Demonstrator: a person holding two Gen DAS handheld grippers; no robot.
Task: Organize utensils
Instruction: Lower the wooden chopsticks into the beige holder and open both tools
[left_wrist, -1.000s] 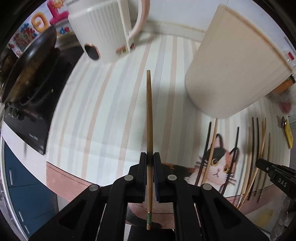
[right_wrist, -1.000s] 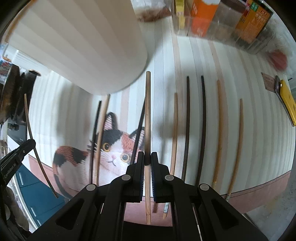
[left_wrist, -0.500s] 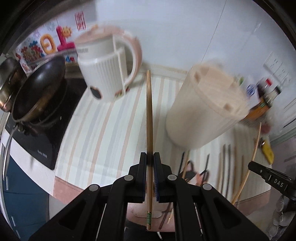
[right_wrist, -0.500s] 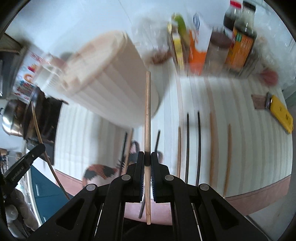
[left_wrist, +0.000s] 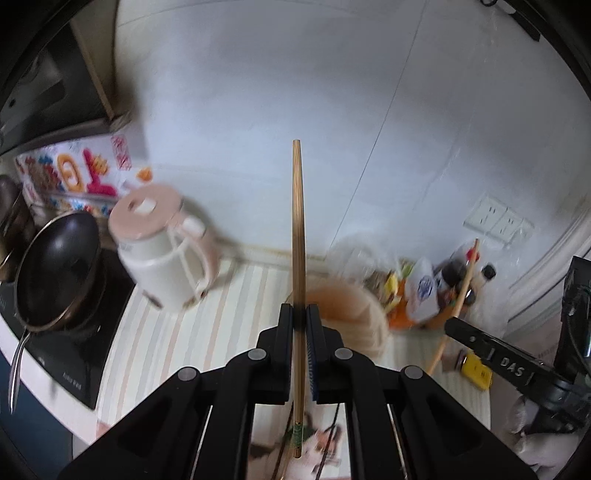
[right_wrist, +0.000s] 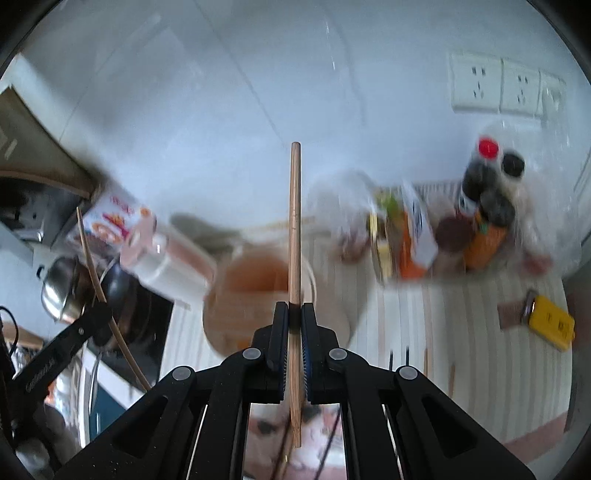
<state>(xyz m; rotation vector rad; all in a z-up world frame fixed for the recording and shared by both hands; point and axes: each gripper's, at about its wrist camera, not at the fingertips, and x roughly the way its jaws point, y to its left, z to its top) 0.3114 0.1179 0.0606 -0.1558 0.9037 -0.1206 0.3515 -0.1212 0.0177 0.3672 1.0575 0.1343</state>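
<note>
Both grippers, left (left_wrist: 300, 317) and right (right_wrist: 291, 314), lifted off desk (left_wrist: 177, 332); jaws each pinching a chopstick (left_wrist: 297, 229) above holder (right_wrist: 255, 295), contents blurred.

striped counter (left_wrist: 177, 332) open between kettle (left_wrist: 162, 254) and holder (right_wrist: 258, 302); bottles (right_wrist: 484, 210) crowd right.

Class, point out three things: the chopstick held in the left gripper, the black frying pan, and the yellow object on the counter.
chopstick (left_wrist: 297, 221), left wrist view, middle of its shaft.
frying pan (left_wrist: 55, 266), left wrist view, dark inside.
yellow object (right_wrist: 551, 326), right wrist view, its top face.
</note>
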